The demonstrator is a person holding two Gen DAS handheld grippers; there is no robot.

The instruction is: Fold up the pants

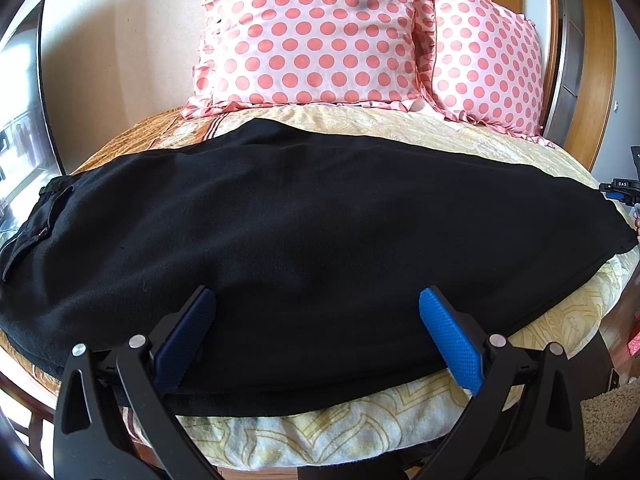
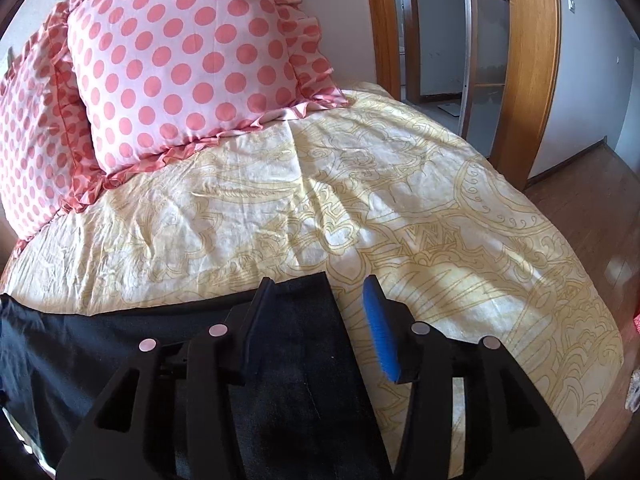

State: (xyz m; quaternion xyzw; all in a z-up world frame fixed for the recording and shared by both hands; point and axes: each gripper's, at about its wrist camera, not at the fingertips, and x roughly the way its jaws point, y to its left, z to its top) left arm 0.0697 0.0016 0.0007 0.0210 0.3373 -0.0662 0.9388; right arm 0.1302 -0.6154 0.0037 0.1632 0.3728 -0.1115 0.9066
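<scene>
Left wrist view: a dark mirror or screen (image 1: pixel 24 120) at far left edge, cut off by the fisheye rim; what it reflects is hard to make out. Black pants (image 1: pixel 304 232) lie flat across the bed (image 1: pixel 320 436), spread from left edge to right. Waist end at left, with a pocket or belt-loop detail visible; exact construction unclear against the black cloth. Surface folds nearly unreadable. Two pink polka-dot pillows (image 1: pixel 316 32) stand behind the pants against the wall.

Left gripper (image 1: pixel 316 312): fingers released, spread wide, blue pads both visible. They sit over the near hem-side edge of the pants, cloth lying between and beneath them; actual contact cannot be told. Nothing clamped.

At far right edge of this view, a small part of the right gripper (image 1: pixel 624 196) shows at the pants' leg end, mostly cut off.

Right wrist view: pants enter from lower left, leg end running up between the fingers. Right gripper (image 2: pixel 318 312) fingers parted, not clenched; left finger (image 2: pixel 256 320) lies over the black cloth, right finger with blue pad stands over the yellow-patterned bedcover, just beside the cuff edge. Lower pants hidden behind the gripper body. Wooden doorframe (image 2: pixel 528 80) and floor at far right.
</scene>
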